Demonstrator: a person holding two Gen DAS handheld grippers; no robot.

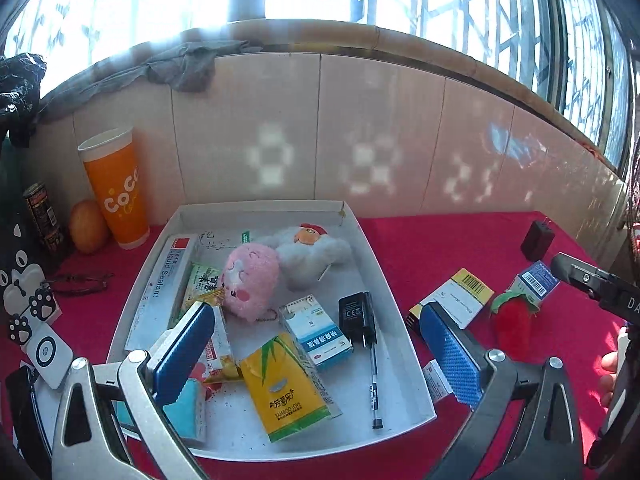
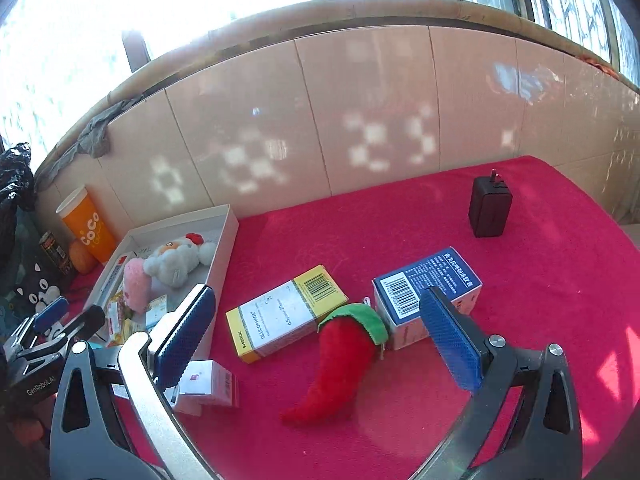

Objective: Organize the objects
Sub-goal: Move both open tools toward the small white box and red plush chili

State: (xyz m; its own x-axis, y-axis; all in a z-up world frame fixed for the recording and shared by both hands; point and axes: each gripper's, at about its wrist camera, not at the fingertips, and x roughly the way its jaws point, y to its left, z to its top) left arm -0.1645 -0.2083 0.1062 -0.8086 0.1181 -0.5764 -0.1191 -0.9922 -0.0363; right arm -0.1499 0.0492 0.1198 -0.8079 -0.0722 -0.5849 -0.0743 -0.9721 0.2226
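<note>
A white tray (image 1: 384, 276) on the red cloth holds a pink plush (image 1: 250, 276), a white chicken plush (image 1: 316, 248), a yellow tissue pack (image 1: 286, 388), a black charger (image 1: 356, 316), a pen (image 1: 374, 380) and several small boxes. My left gripper (image 1: 320, 356) is open and empty above the tray's near end. My right gripper (image 2: 320, 336) is open and empty, with a red plush chili (image 2: 340, 360) lying between its fingers. A yellow-white box (image 2: 284, 314) and a blue-white box (image 2: 424, 292) lie beside the chili. A black adapter (image 2: 490, 208) stands further back.
An orange cup (image 1: 116, 188), an orange fruit (image 1: 88, 226) and a dark can (image 1: 42, 212) stand at the back left by the tiled wall. A small white-pink box (image 2: 208, 386) lies by the tray's near right corner. The tray also shows in the right wrist view (image 2: 226, 248).
</note>
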